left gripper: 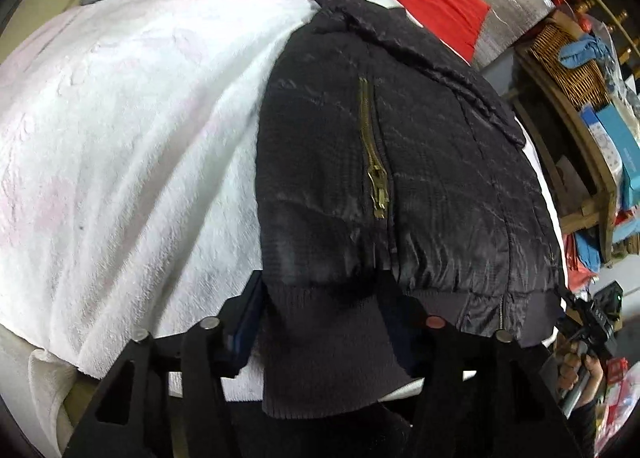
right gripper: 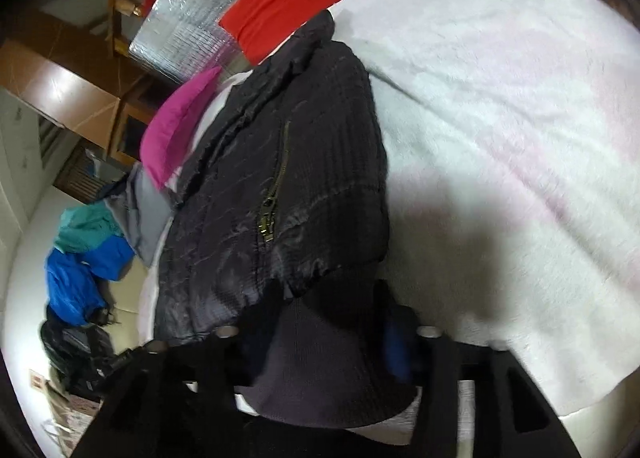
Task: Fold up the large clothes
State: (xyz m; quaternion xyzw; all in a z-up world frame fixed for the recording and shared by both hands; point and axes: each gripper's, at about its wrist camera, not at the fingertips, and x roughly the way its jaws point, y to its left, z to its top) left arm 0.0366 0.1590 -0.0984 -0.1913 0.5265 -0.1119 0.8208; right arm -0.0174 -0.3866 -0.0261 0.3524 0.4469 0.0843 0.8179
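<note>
the black quilted jacket with a brass pocket zip and ribbed knit hem (left gripper: 400,162) lies on the white fleece blanket (left gripper: 128,130), already doubled into a narrow panel, collar at the far end near the flat red cloth (left gripper: 444,14), hem at the near edge

step in hand, as judged: gripping the near hem with both tools ahead of the next fold

left gripper (left gripper: 332,322): jaws about half spread, the ribbed hem hanging between them; the blue-padded left finger (left gripper: 244,322) stands just beside the cloth edge. whether the pads press on the knit cannot be told from this view

right gripper (right gripper: 328,334): jaws about half spread, the hem's ribbed band between them, the blue pad (right gripper: 394,342) close against it. firm contact cannot be confirmed; the area is dark and blurred

next move calls for:
- close both grips fully on the ribbed band, taking every layer
- lift the hem evenly and carry it toward the collar so the panel halves along its length
- keep both hands level with each other, or the slippery shell may skew
- keep the brass zip (right gripper: 276,194) flat inside the fold
</note>
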